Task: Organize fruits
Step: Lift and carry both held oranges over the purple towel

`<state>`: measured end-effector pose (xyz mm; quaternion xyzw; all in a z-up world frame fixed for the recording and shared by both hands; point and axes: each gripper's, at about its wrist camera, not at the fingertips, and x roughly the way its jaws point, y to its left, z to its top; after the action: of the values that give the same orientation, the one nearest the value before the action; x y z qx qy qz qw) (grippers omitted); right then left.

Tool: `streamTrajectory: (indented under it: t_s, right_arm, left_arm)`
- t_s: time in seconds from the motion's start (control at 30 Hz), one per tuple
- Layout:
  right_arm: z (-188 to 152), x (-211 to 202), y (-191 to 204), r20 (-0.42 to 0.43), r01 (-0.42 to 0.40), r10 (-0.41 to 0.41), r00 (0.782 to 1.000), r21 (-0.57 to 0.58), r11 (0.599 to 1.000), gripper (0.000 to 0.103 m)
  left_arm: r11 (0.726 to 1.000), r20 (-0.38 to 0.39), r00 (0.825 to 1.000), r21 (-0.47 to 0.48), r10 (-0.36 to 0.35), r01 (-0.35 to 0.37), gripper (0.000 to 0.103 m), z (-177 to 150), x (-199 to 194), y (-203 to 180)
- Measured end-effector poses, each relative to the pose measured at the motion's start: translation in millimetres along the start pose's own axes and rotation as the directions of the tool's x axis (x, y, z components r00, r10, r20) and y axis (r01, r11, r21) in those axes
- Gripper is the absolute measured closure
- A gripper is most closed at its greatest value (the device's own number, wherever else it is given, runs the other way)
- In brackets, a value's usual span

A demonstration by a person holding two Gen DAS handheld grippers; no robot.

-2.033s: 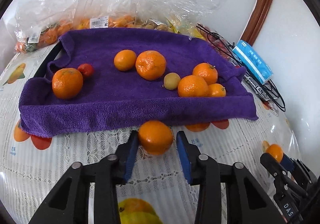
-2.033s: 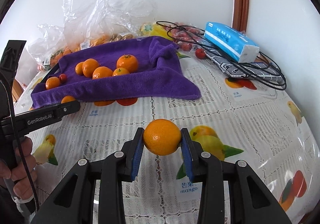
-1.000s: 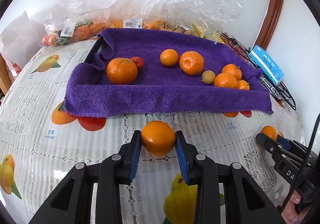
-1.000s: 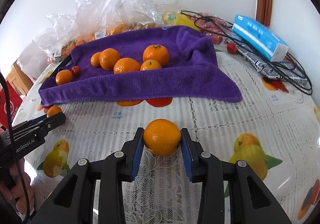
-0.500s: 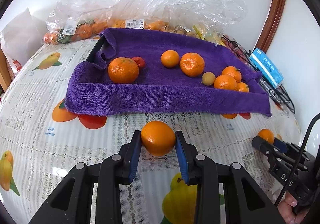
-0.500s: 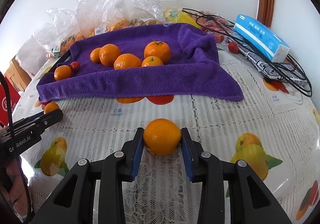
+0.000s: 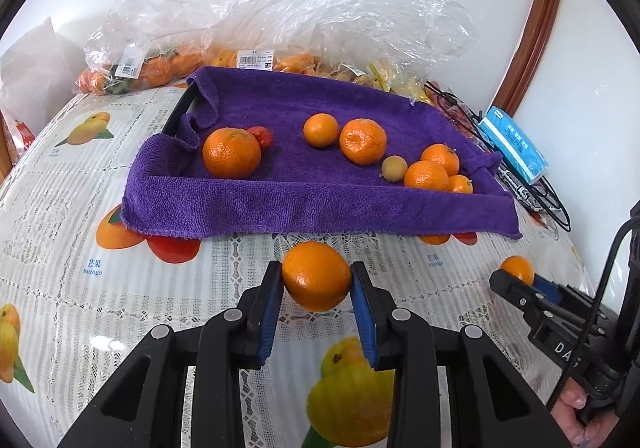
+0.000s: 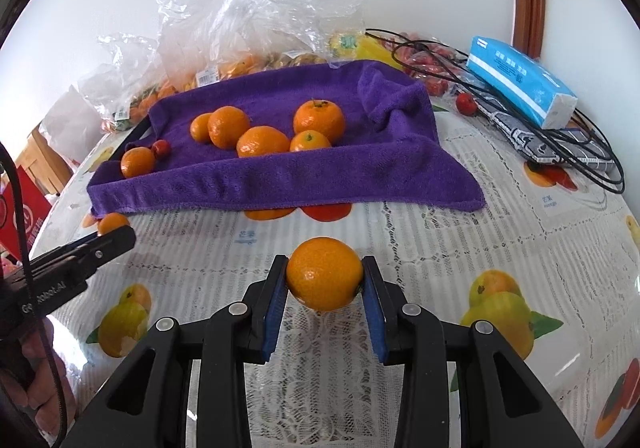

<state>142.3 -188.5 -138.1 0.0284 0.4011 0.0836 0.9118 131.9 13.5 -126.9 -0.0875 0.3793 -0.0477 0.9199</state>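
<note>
My left gripper (image 7: 316, 284) is shut on an orange (image 7: 316, 275), held just above the tablecloth in front of the purple towel (image 7: 304, 199). My right gripper (image 8: 325, 282) is shut on a second orange (image 8: 325, 272), also short of the towel's (image 8: 280, 183) near edge. Several oranges lie on the towel, among them a large one (image 7: 231, 152) at the left with a small red fruit (image 7: 262, 135) behind it, and a cluster (image 7: 428, 173) at the right beside a small yellowish fruit (image 7: 393, 167). Each gripper shows at the edge of the other's view.
Clear plastic bags of fruit (image 7: 304, 27) pile up behind the towel against the white wall. A blue tissue pack (image 8: 520, 81), black cables (image 8: 560, 135) and a loose red fruit (image 8: 466, 103) lie at the back right. A fruit-printed tablecloth (image 8: 420, 248) covers the table.
Over two seconds both grippers drew back from the towel with their oranges, and the left closed fully on its orange. In the last half second nothing has visibly shifted.
</note>
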Motion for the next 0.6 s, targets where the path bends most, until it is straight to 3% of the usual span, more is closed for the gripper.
streamTrajectory:
  t_s: [0.6]
  right_arm:
    - [45,-37,19,0.131,-0.003,0.011,0.991,-0.061,0.998,0.067]
  left_arm:
    - [1.000,0.071,0.997,0.026,0.016,-0.018,0.071,28,-39,-11]
